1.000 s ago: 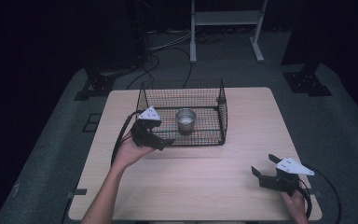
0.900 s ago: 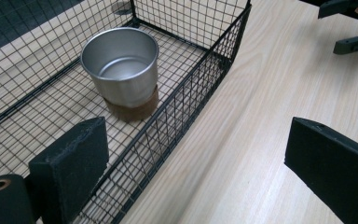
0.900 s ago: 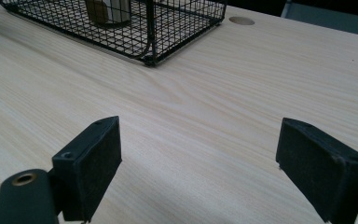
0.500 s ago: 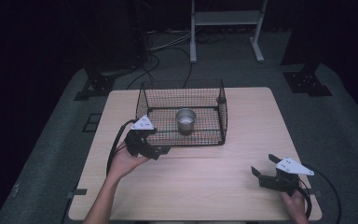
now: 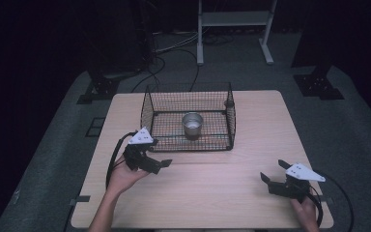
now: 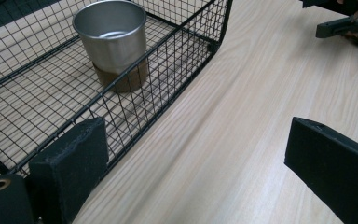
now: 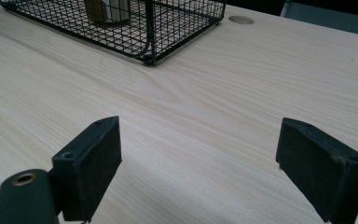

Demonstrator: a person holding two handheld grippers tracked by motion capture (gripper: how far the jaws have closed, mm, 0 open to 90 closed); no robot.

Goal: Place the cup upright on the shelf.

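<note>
A: Counter [image 5: 251, 193] is pale wood grain, bare between my left tongs [image 5: 160, 164] and right tongs [image 5: 270, 178]?

B: Yes. Both tongs stand apart, clamping nothing. The wire basket [image 5: 147, 108] sits just beyond my left tongs, steel cup [image 5: 192, 124] upright inside it.

A: And the room?

B: Dark, with grey floor [image 5: 53, 159] around the counter and a white stand [image 5: 232, 19] far behind the basket.

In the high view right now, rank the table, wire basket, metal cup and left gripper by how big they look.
1. table
2. wire basket
3. left gripper
4. metal cup

The last two look close in size, and the gripper sits nearer the camera, so that order is unsure.
</note>
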